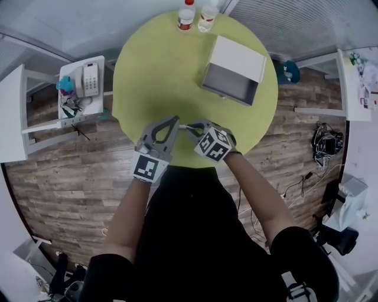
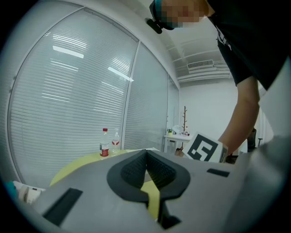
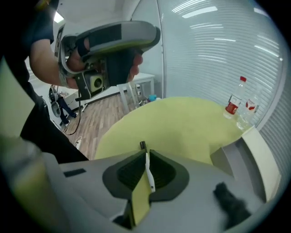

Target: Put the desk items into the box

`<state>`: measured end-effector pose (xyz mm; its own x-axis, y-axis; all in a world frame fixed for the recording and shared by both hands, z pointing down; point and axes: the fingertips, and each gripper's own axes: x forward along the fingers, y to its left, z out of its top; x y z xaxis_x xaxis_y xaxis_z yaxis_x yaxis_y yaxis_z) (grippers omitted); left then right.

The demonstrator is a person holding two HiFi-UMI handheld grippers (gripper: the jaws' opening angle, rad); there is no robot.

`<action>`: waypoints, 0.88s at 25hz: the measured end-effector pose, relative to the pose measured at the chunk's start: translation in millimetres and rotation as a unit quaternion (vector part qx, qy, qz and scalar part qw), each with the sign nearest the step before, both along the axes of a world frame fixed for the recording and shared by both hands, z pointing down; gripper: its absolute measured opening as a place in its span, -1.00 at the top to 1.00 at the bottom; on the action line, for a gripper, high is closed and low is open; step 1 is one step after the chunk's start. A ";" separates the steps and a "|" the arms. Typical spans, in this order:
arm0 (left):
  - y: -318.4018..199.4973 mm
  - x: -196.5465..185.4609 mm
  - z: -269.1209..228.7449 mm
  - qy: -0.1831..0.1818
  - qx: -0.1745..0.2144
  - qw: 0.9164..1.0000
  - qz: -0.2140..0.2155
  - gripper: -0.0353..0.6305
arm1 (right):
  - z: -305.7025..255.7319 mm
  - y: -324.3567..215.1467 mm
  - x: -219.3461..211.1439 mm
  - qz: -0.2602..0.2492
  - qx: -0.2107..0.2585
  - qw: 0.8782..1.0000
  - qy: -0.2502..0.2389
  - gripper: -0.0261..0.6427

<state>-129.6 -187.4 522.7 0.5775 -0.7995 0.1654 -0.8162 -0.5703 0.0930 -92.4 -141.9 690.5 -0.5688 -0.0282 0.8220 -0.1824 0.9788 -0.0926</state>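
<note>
At the near edge of the round yellow-green table [image 1: 159,71], the right gripper [image 3: 143,152] has its jaws closed on a thin white pen-like item [image 3: 148,176]. The jaw ends pinch it close to its dark tip, which protrudes just past them, and the rest of the item runs back between the jaws. The left gripper [image 2: 145,154] sits just beside it, jaws pressed together with nothing between them. Risk: the hold is narrow and near one end, so the item may pivot or slip out in transfer, most likely if the gripper is swung or tilted quickly. Releasing it above the rim rather than inside could let it bounce onto the table. The left gripper is close enough to knock it. The white box [image 1: 239,56] stands open across the table, well apart from both grippers; its grey interior shows no contents. Two bottles [image 1: 186,16] stand at the far edge.
</note>
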 end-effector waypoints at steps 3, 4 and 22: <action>-5.4 -3.5 9.8 0.005 -0.006 1.000 -0.009 0.86 | 22.2 3.1 2.7 -0.031 -0.017 0.999 0.040 0.86; -6.9 -4.9 12.1 0.005 -0.007 1.000 -0.012 0.86 | 28.1 3.4 3.6 -0.040 -0.019 0.998 0.052 0.86; -7.3 -19.2 31.2 0.018 -0.024 0.999 -0.044 0.86 | 87.9 7.5 2.3 -0.148 -0.037 0.974 0.166 0.65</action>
